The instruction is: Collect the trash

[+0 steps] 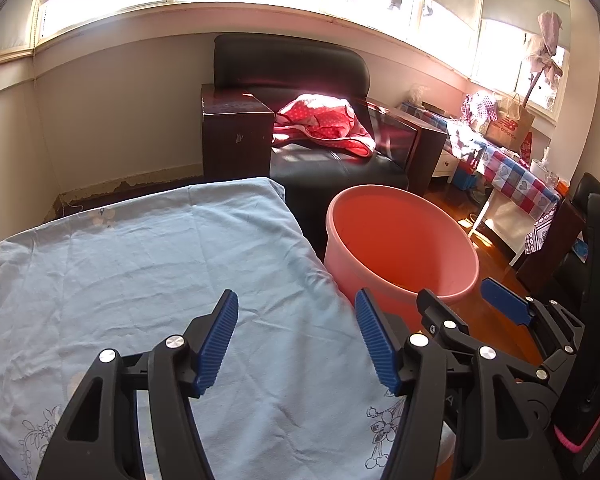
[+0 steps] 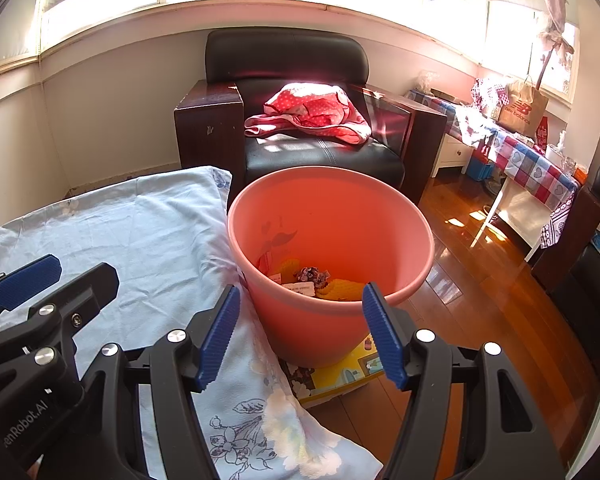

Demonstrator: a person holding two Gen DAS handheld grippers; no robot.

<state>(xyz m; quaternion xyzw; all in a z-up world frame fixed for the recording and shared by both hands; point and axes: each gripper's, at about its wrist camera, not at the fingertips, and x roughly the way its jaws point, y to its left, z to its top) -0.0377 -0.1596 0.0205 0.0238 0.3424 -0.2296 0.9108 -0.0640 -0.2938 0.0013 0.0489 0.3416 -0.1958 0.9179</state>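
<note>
Beside the light blue sheet (image 2: 132, 224) a pink bucket (image 2: 332, 240) is standing on the wooden floor (image 2: 480, 280), partly on a yellow box (image 2: 340, 372), with trash (image 2: 320, 280) lying at its bottom: crumpled paper, a label and yellow scraps. Over the bare sheet the left gripper (image 1: 296, 344) is hovering with its jaws spread wide and nothing between them. Just before the bucket's near rim the right gripper (image 2: 300, 336) is hanging equally wide, gripping nothing. Behind, a red dotted cloth (image 2: 312, 116) is lying on a black armchair (image 2: 288, 80).
</note>
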